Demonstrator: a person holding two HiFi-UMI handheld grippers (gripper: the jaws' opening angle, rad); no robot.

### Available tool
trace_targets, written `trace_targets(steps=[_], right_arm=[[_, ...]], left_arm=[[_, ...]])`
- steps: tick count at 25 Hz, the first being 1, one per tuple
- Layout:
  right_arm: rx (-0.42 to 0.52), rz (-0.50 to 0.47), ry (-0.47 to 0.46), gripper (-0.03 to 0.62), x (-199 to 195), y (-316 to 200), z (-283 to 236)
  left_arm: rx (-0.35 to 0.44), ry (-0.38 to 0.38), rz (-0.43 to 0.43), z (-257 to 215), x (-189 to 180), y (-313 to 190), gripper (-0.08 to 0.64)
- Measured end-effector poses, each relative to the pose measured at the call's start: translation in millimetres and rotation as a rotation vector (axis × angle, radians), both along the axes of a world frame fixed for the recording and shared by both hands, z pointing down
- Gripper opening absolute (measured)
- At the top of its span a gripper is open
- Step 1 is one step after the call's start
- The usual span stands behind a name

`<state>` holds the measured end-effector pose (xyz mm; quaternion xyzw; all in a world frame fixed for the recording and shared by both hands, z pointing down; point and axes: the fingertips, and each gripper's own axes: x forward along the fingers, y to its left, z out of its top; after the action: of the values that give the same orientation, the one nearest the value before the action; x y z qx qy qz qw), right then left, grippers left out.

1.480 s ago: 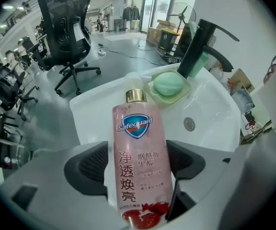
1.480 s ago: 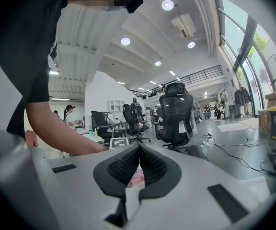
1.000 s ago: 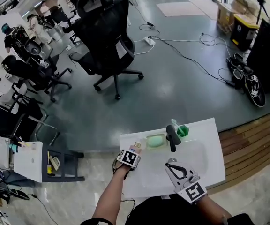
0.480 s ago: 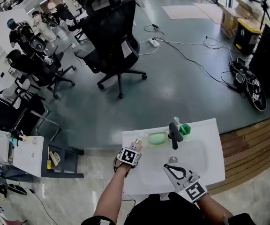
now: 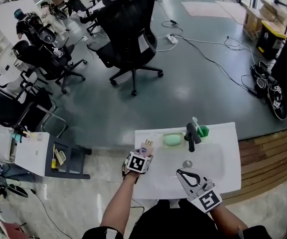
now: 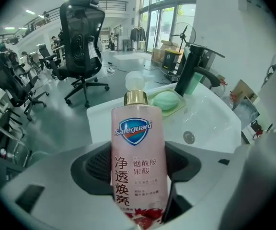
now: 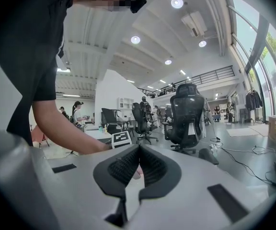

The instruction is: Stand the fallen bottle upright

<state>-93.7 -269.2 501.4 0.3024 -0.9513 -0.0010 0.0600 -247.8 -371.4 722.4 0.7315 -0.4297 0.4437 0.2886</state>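
Left gripper (image 5: 142,155) clamped on bottle (image 6: 138,152) low on its body, just over sink's (image 5: 223,148) left rim. Right gripper (image 7: 138,164) closed, empty. Bottle looks like light, smooth plastic, probably slippery, so grip mid-body.

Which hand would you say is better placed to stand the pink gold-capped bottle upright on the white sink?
Left: the left gripper has just closed on the pink gold-capped bottle. The right gripper is shut and empty.

Grey right gripper (image 7: 138,150), marker cube (image 5: 208,201), black sleeve (image 7: 37,66).
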Motion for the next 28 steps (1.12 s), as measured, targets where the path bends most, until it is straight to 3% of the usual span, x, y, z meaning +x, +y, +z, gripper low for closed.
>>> trace_targets(steps=[4,9,14,19,24,28], right_arm=[[0.005,-0.02,-0.011,0.015,-8,3,-2],[0.035,-0.026,-0.089,0.015,-19,1,-13],[0.002,-0.069,0.009,0.015,-26,7,3],[-0.011,-0.088,0.049,0.015,-27,8,12],[0.02,-0.024,-0.127,0.015,-31,-3,4],[-0.021,-0.012,-0.131,0.015,-39,-10,20]], left_arm=[[0.077,0.051,-0.019,-15,0,1,0.31],[0.192,0.117,-0.055,-48,-3,2,0.31],[0.397,0.177,-0.094,-89,-10,-13,0.31],[0.602,0.27,-0.135,-118,-13,-30,0.31],[0.795,0.307,-0.168,-131,-12,-47,0.31],[0.886,0.299,-0.196,-126,-20,-63,0.31]])
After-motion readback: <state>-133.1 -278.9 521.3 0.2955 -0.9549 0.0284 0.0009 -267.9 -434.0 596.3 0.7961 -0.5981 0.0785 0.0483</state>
